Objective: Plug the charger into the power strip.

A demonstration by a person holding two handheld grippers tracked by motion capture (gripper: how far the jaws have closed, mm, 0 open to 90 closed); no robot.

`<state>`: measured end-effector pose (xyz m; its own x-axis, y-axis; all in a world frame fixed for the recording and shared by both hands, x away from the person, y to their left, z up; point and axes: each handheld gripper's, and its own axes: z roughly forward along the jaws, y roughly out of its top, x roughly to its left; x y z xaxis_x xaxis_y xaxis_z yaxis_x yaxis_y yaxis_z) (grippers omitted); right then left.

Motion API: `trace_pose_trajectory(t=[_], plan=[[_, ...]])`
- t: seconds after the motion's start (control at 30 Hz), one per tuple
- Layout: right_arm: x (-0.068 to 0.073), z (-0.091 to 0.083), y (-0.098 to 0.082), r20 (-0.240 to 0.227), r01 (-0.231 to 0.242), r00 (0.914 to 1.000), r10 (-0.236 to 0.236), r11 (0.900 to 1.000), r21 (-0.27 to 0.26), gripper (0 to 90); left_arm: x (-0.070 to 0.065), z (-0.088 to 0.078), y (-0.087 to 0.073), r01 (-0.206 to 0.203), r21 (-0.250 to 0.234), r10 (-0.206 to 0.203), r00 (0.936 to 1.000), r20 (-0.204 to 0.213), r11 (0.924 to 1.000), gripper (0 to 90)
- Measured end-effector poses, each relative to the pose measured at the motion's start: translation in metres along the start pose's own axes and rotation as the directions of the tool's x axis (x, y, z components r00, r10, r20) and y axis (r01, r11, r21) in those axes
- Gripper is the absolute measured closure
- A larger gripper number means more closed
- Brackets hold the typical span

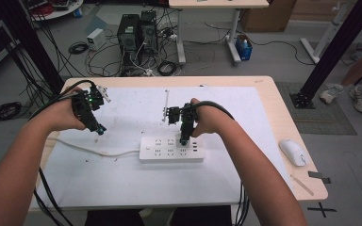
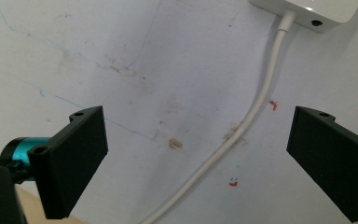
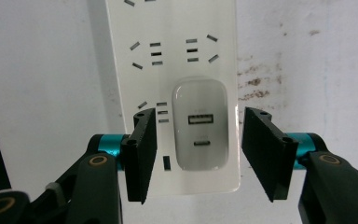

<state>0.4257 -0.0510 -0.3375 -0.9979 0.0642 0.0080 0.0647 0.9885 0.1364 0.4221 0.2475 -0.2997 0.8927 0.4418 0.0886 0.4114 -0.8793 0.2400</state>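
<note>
Between right tongs (image 3: 198, 154), jaws apart, untouched: white charger (image 3: 200, 123) plugged into power strip (image 3: 121, 56) (left tongs (image 2: 198, 158) wide).

Charger (image 3: 201, 126) plugged in strip (image 1: 171, 149), standing proud; right gripper (image 3: 198, 154) jaws flank it with gap each side, not pressing. Strip cord (image 2: 242, 126) snakes across mat (image 1: 122, 179) between left gripper (image 2: 198, 154) jaws, which gape wide above it. Mat near edge bare, free passage. Mouse (image 1: 292, 151) sits well right, off mat, clear of both hands
</note>
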Motion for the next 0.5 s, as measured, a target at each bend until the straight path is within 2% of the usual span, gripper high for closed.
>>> trace_pose_trajectory(t=[0.13, 0.17, 0.33, 0.4, 0.5], plan=[[-0.001, -0.011, -0.006, 0.003, -0.025, 0.9997, 0.025, 0.999, -0.029, 40.5, 0.0, -0.002, 0.003, -0.008, 0.008, 0.008, 1.0, 0.0, 0.9999, 5.2], [-0.001, -0.016, -0.009, 0.005, -0.035, 0.9994, 0.036, 0.998, -0.051, 35.1, -0.001, -0.002, 0.003, -0.009, 0.01, 0.009, 1.0, -0.002, 0.9999, 5.1], [-0.004, -0.024, -0.014, 0.007, -0.06, 0.9982, 0.06, 0.996, -0.072, 30.6, -0.002, -0.005, 0.005, -0.015, 0.01, 0.015, 0.9999, 0.001, 0.9998, 5.2], [-0.004, -0.027, -0.017, 0.027, -0.072, 0.9969, 0.074, 0.995, -0.074, 26.1, -0.002, -0.007, 0.006, -0.024, 0.014, 0.024, 0.9997, 0.001, 0.9996, 5.2], [-0.004, -0.034, -0.022, 0.019, -0.08, 0.9964, 0.082, 0.992, -0.101, 22.4, -0.003, -0.009, 0.008, -0.032, 0.024, 0.032, 0.9995, 0.005, 0.9992, 5.1]])
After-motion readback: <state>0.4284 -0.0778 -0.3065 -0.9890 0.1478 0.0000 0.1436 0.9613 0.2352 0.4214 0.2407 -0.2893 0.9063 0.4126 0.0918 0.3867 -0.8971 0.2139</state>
